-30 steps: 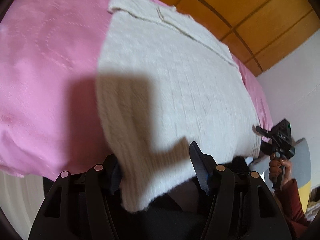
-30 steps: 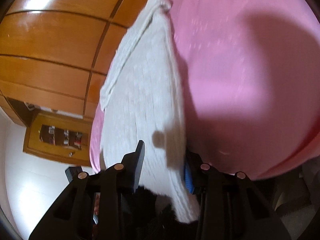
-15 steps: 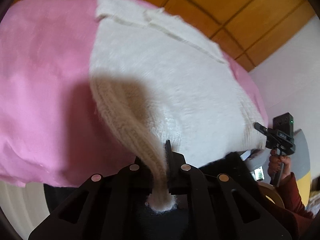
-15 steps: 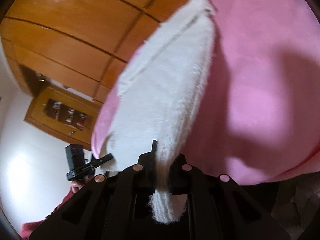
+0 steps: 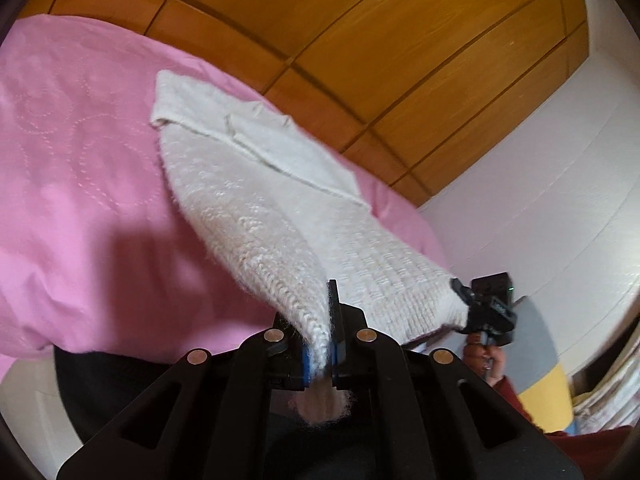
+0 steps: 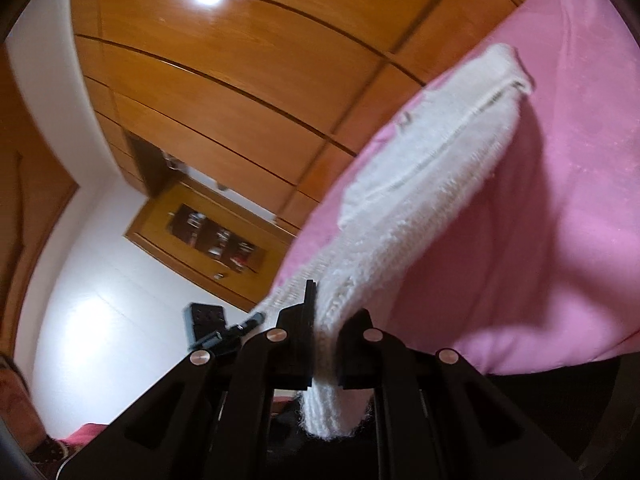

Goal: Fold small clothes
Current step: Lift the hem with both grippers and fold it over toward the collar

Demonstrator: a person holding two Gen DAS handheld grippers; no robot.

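Low in the left wrist view, left gripper [image 5: 320, 344] clamped tight on a bunched corner of the white knit sweater [image 5: 260, 216], with a fuzzy tuft poking out below the pads. Low in the right wrist view, right gripper [image 6: 325, 344] pinched just the same on the other near corner of that sweater [image 6: 420, 184], knit squeezed thin between the black fingers. Up and away from both grips, hem lifted clear of the pink bedspread [image 5: 72, 184], cloth stretched taut between the two corners, dark shadow thrown on the pink beneath. At lower right of the left wrist view, the right gripper [image 5: 460, 286] seen from outside, biting the far hem corner, with the hand [image 5: 478, 354] below it on the handle. Further up the frame, collar end of the sweater lying flat on the bedspread [image 6: 580, 160], seam lines showing across the top. Beyond the bed, glossy wooden wardrobe panels [image 5: 360, 40] filling the upper frame, white wall [image 5: 560, 180] at right. In the right wrist view, a small wooden cabinet [image 6: 216, 236] with glass doors at centre left, blurred.
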